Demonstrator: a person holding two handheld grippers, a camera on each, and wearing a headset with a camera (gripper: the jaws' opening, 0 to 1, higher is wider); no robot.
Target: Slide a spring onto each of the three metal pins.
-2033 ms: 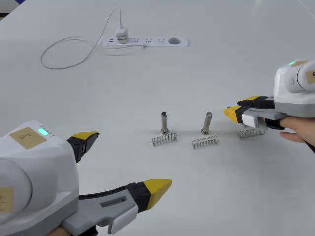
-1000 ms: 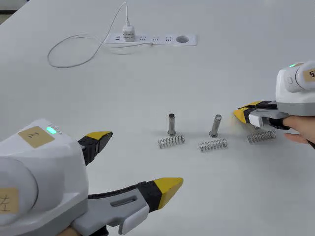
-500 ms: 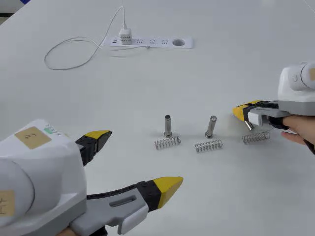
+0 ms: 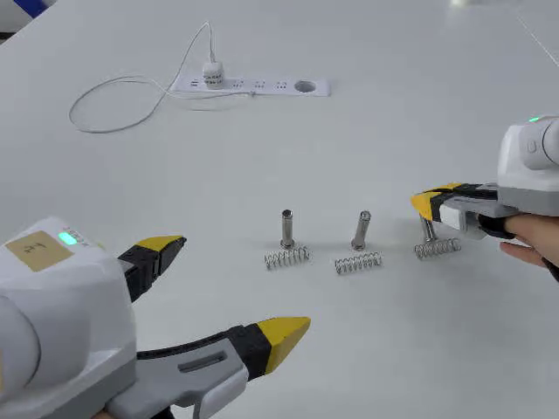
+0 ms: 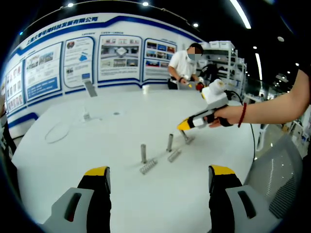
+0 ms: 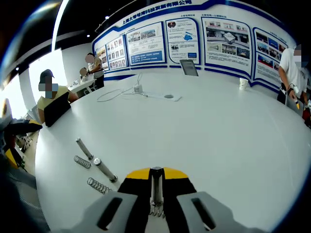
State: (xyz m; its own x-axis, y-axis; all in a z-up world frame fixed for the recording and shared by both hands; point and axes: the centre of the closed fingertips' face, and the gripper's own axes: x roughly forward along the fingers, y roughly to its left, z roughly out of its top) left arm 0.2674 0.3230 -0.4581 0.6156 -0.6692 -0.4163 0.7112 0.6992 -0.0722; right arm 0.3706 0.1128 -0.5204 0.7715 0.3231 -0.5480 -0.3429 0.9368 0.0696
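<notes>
The white and grey left gripper with yellow tips hangs low over the smooth white surface, closest to the person. Its jaws are spread wide apart and hold nothing. I think it is kept open like that so it is ready to pick up a spring.

A little way in front of it stand two short shiny metal pins, the left pin and the middle pin. Both stand straight up on the surface. Just on the near side of each one lies a small silver wire spring, the left spring and the middle spring, flat on their sides. No spring is on a pin yet. Each spring lies right by its own pin, so I guess they were set out in pairs to make the job easy.

Off to the right of those, the white and grey right gripper with yellow tips is closed tight on the third metal pin. The pin leans over. Its low end is by one end of the third spring, which lies just under the gripper's tips. I cannot tell if they touch. I think the pin is held this way so a spring can be pushed onto it.

Far past both grippers lies a long white power strip.
</notes>
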